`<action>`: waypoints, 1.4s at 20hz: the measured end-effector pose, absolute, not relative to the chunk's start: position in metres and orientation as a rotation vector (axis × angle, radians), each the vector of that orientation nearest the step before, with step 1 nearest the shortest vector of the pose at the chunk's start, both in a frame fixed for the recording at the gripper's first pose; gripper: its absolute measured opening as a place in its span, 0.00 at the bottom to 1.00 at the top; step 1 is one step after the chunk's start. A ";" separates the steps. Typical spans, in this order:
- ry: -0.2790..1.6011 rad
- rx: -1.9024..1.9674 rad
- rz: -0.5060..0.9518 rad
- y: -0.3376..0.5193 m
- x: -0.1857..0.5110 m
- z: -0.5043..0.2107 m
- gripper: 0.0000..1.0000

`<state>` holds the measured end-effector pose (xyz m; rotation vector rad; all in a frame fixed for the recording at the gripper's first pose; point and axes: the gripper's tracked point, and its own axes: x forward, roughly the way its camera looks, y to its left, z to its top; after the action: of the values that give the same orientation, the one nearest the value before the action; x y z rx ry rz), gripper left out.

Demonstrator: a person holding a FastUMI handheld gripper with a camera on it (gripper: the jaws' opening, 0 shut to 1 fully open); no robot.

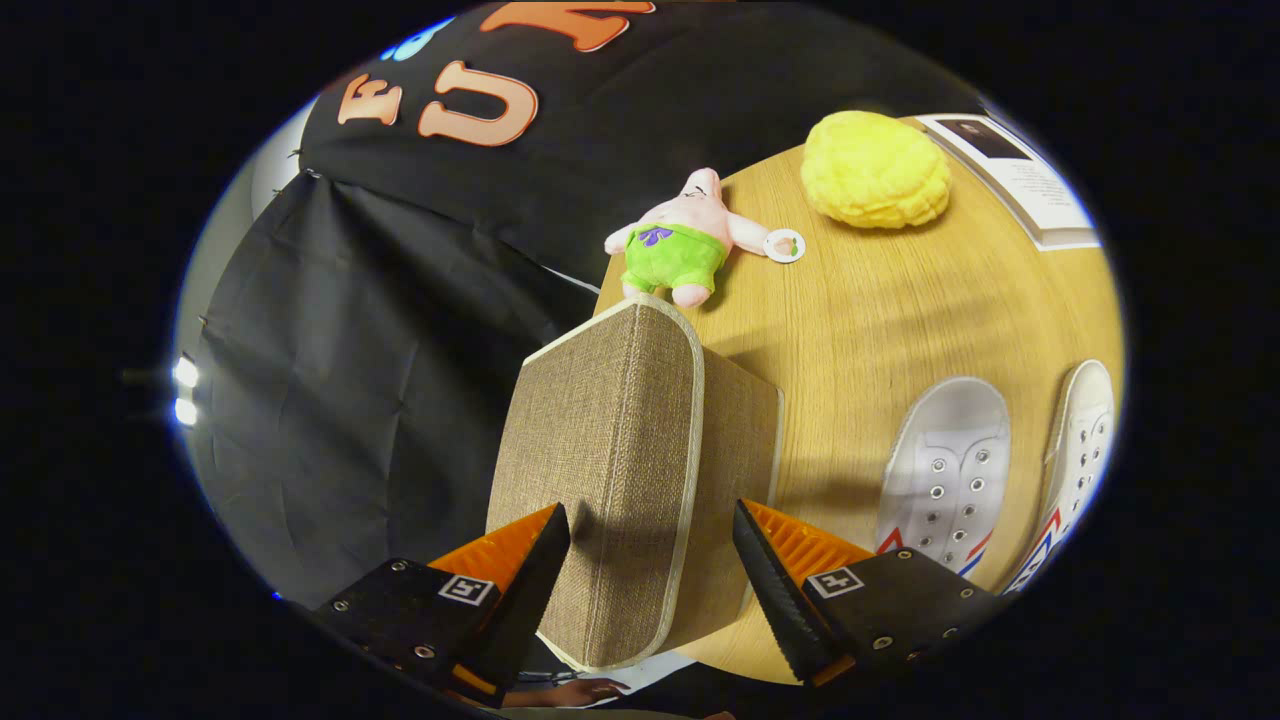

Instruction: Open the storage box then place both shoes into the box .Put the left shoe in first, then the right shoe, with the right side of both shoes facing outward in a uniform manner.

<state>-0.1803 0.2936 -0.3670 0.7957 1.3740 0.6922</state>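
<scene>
Low in the middle of the frame the gripper (650, 560) stands open, its two fingers set apart on either side of the tan, woven-fabric storage box with pale piping (610, 470), neither pad clearly pressing on it. The box sits at the near left edge of the round light-wood table (880, 310), its broad lid face turned toward the camera and its long axis running from the fingers up toward the centre of the frame. The step in hand looks to be the opening: it would go best by closing on the piped lid edge rather than on the box body, then lifting along the hinge line without dragging the box off the table. Above the box, at upper centre, a pink plush star toy in green shorts (675, 245) lies on the table, with a fluffy yellow ball (875, 170) right of it and a white booklet (1020, 180) at upper right. At lower right the two white canvas lace-up shoes with red-and-blue stripes, nearer shoe (945, 475) and farther shoe (1080, 450), lie side by side, toes pointing up the frame, heels toward the camera, well apart from the box.
</scene>
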 end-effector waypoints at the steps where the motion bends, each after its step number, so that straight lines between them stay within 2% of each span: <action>1: 1.397 0.838 0.687 0.296 -0.182 -0.367 0.98; 7: 1.405 0.992 0.746 0.320 -0.184 -0.360 0.97; 12: 1.408 1.102 0.716 0.317 -0.183 -0.357 0.96; 18: 1.321 1.225 0.695 0.291 -0.156 -0.320 0.78; 22: 1.246 1.291 0.753 0.290 -0.145 -0.275 0.60; 23: 1.229 1.249 0.771 0.295 -0.146 -0.274 0.51; 25: 1.285 1.089 0.768 0.303 -0.160 -0.293 0.43; 28: 1.328 1.053 0.731 0.315 -0.167 -0.306 0.35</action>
<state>-0.1668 0.3145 -0.3063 1.0531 1.3281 0.7309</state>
